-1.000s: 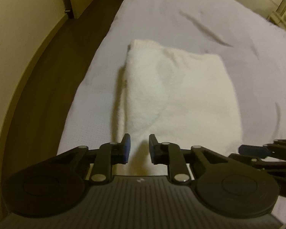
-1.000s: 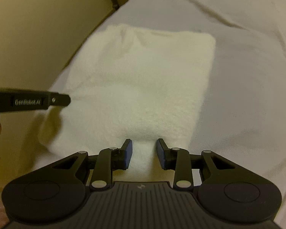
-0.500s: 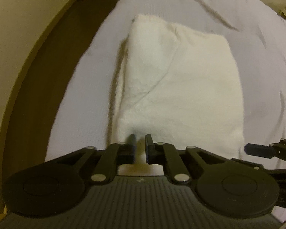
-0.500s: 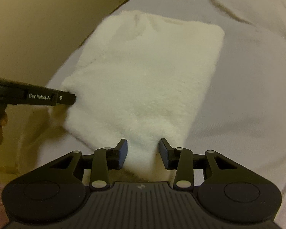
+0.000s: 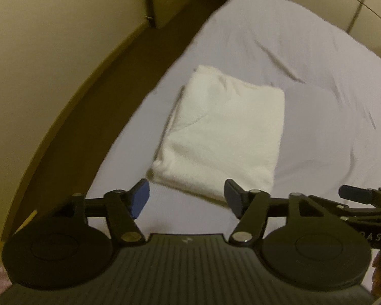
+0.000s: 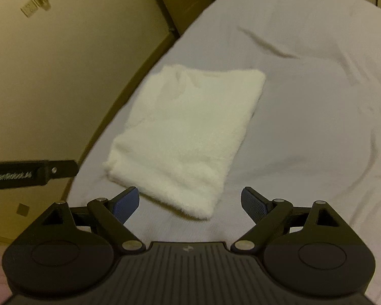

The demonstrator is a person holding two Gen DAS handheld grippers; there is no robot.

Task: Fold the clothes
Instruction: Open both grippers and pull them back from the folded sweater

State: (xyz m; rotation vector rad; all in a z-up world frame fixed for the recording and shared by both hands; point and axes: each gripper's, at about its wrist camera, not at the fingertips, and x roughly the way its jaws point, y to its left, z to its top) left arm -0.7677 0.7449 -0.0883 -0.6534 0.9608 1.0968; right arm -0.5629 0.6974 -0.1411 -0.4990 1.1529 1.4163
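Cloth is what matters here: a fluffy white folded cloth (image 5: 223, 137) lies flat on the bed (image 5: 317, 81), close to the bed's left edge. It is folded into a neat block shape with soft, fuzzy edges. Its near short end points toward both cameras, and its far end looks a little bumpy. The bed has a pale sheet with some long wrinkles in it past the cloth. Nothing sits on top of the cloth. The left gripper (image 5: 186, 199) hangs over the bed in front of the cloth's near end, tipped down. Its jaws are opening, its blue pads (image 5: 139, 198) are far apart, and there is no cloth between them, only the sheet showing in the gap. The right gripper (image 6: 190, 204) also hangs in front of the near end of the cloth, tipped down. Its jaws are opening too, even wider, and nothing is pinched in them; the near corner of the cloth shows in the gap but the pads do not touch it. In the right wrist view, the side of the left gripper pokes in from the left edge. Beside the bed there is a dark floor (image 5: 89, 117) and a plain yellowish wall (image 5: 50, 38).
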